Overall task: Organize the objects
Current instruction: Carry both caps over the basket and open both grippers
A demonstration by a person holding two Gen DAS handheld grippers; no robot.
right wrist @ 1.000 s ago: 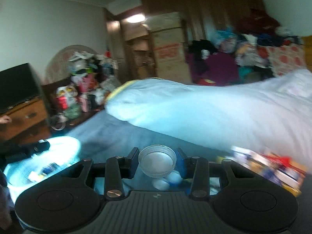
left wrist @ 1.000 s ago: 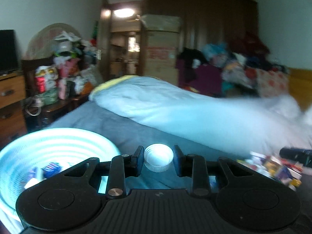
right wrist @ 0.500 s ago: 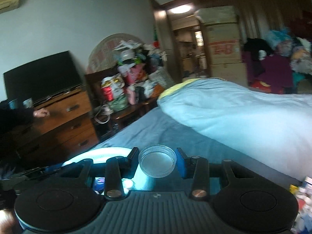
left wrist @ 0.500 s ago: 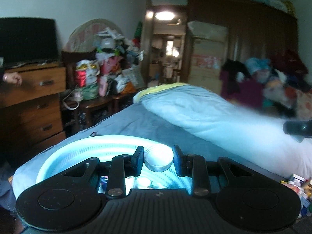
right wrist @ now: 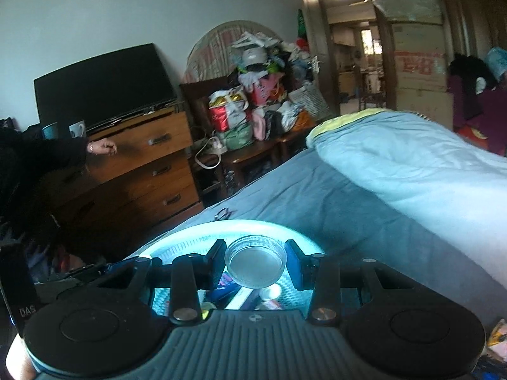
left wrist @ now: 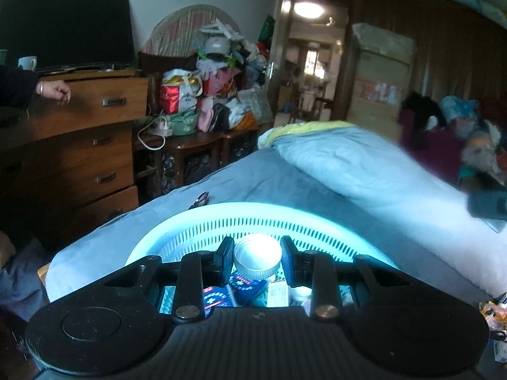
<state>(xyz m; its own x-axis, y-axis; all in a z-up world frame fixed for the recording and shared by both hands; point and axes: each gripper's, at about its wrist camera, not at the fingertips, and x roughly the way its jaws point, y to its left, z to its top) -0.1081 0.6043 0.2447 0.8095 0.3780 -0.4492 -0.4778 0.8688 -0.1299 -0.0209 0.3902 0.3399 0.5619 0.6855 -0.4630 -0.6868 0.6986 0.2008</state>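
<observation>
- White plastic cap [left wrist: 257, 260] is sitting between the fingers of the left gripper [left wrist: 255, 261]; the left pad is touching its side, while on the right a narrow gap appears to be showing, so the jaws are looking slightly spread around it rather than pressing it.
- Held this way, the cap is hanging directly above the pale blue slotted basket [left wrist: 320, 231], which is resting on the grey-blue bed sheet [left wrist: 253, 183].
- Inside the basket, below the cap, blue and red printed packets [left wrist: 234, 288] are lying flat on the bottom; their labels are too blurred to read.
- Clear round lid [right wrist: 255, 261] is sitting between the fingers of the right gripper [right wrist: 255, 262], which is pinching it on both sides with the pads touching its rim.
- Seen from the right wrist, that lid is hovering over the same basket [right wrist: 304, 237], near its far rim, with small items lying beneath it.
- Light blue duvet [right wrist: 412, 158] is lying folded along the far side of the bed, well apart from the basket.
- Loose packets [left wrist: 494, 310] are lying on the sheet at the right edge of the left wrist view.
- A person's hand [right wrist: 103, 148] is reaching out in front of the wooden dresser [right wrist: 152, 171], which is carrying a dark television [right wrist: 101, 85].
</observation>
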